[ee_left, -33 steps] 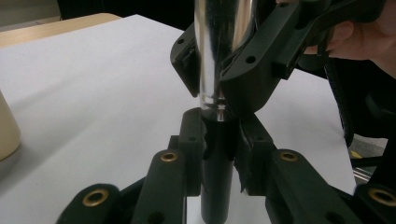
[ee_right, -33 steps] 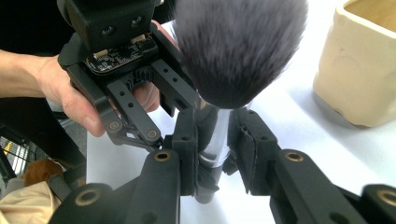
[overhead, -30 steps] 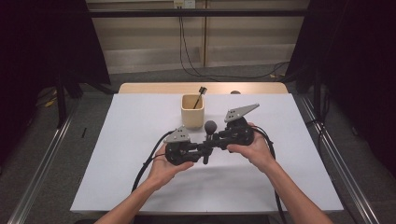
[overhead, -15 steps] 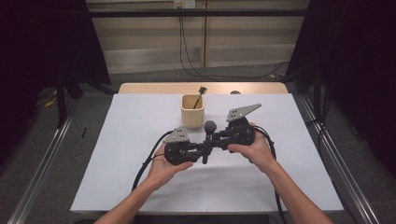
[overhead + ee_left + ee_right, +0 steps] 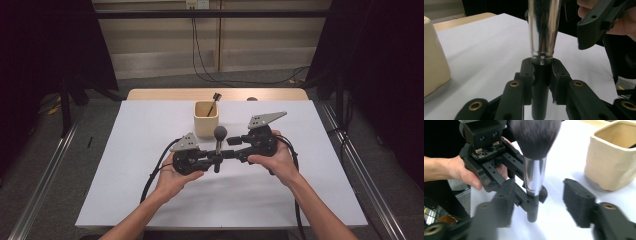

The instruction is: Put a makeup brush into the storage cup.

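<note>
high view shows our left hand-held gripper (image 5: pixel 212 159) clamped on the black handle of the chrome-ferruled, dark-bristled makeup brush (image 5: pixel 219 145), upright above the white desk (image 5: pixel 310 200). our right hand-held gripper (image 5: pixel 235 148) has just been opening, its jaws either side of the brush without touching. we judge the handover done; dropping it into the cream ceramic square cup (image 5: pixel 205 120), just behind, remains.

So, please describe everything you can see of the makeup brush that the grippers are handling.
The makeup brush stands upright above the white table, in front of the cream cup. It has a dark, rounded, fluffy head, a shiny silver metal ferrule and a short black handle. The left gripper clamps the handle just below the ferrule. The right gripper has just been opening; its jaws stand apart on either side, not pressing it.
</note>
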Demonstrator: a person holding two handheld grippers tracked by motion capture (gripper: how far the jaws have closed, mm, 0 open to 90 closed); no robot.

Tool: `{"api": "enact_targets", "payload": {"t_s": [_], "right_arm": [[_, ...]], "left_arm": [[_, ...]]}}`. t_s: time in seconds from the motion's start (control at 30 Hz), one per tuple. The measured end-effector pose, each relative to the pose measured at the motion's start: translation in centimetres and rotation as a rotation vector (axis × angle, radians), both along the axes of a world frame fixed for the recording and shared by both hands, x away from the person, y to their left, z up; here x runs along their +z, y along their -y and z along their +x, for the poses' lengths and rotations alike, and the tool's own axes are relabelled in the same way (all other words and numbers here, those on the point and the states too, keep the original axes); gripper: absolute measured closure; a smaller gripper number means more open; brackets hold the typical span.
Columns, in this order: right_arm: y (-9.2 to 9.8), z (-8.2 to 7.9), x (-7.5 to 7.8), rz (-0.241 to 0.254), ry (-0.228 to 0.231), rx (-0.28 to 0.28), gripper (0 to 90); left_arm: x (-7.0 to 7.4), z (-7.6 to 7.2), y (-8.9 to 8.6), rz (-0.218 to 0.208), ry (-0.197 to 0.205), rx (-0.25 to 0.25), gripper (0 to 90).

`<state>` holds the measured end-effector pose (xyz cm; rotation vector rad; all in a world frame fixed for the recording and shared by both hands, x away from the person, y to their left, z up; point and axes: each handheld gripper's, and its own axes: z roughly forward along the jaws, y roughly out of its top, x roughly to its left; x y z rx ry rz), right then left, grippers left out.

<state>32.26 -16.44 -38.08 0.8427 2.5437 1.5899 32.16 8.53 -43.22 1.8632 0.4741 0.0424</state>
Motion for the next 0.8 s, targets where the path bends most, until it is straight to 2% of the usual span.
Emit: {"api": "enact_targets", "payload": {"t_s": [0.13, 0.27, 0.37, 0.57, 0.8], "right_arm": [[0.5, -0.1, 0.0, 0.005, 0.006, -0.023, 30.3], [1.0, -0.2, -0.3, -0.009, 0.009, -0.066, 16.8], [1.5, -0.2, -0.6, -0.022, 0.003, -0.096, 10.0], [2.3, -0.6, -1.2, -0.049, 0.006, -0.138, 1.0], [3.5, -1.4, -1.6, -0.037, 0.02, -0.128, 1.1]], "left_arm": [[0.2, 0.1, -0.4, -0.002, 0.007, 0.007, 74.8], [0.2, 0.2, -0.5, -0.007, 0.006, 0.013, 74.8], [0.2, 0.1, -0.6, -0.007, 0.006, 0.013, 74.8], [0.3, 0.2, -0.8, -0.004, 0.009, 0.013, 74.8], [0.5, 0.2, -1.2, -0.007, 0.012, 0.022, 74.8]]}}
